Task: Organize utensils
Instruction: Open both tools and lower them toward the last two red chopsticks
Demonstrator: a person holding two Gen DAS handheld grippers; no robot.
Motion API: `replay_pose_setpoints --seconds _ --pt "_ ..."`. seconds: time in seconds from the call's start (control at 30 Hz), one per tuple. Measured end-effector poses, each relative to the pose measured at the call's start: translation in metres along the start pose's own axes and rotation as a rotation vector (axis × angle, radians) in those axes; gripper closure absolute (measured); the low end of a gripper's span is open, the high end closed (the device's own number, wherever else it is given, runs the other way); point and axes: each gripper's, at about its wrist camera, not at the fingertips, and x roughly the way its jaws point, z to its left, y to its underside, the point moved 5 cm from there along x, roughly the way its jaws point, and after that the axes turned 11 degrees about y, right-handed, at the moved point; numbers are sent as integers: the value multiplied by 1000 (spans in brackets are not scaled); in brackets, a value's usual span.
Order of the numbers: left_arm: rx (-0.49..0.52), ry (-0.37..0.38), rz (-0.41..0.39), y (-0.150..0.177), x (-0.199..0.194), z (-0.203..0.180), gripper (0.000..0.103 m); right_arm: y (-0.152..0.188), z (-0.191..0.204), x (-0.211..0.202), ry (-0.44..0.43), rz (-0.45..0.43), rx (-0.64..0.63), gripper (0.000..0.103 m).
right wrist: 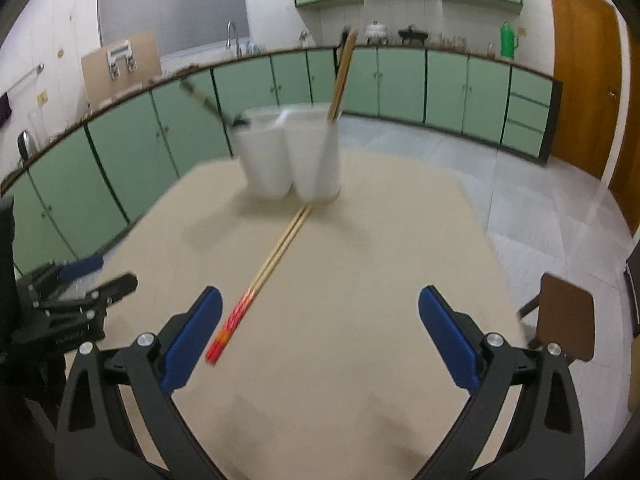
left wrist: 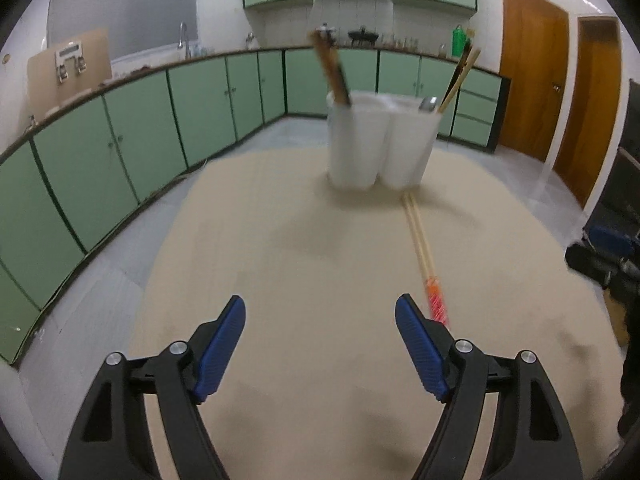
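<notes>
I find both grippers released and empty above the beige surface [right wrist: 360,280]. The left gripper [left wrist: 320,344] and right gripper [right wrist: 320,336] each stand wide apart, nothing between the pads. A pair of chopsticks [right wrist: 276,260] (red-patterned ends nearest me) lies flat, tips just beside the white holder [right wrist: 292,156], which already contains upright utensils.

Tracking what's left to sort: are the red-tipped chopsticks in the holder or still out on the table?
Out. The red-tipped chopsticks lie flat on the table, thin ends near the white holder.
</notes>
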Motion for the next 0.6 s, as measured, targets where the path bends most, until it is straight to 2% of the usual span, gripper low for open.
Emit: replay_pose_setpoints --seconds 0.23,0.3,0.37,0.6 --pt "-22 -41 43 24 0 26 26 29 37 20 -19 77 -67 8" --pt "-34 -49 46 28 -1 33 26 35 45 26 -20 105 -79 12" --pt "-42 -51 46 28 -2 36 26 38 48 30 -30 133 -84 24" --pt "-54 -45 44 30 -2 37 25 44 60 43 -45 187 -68 29"
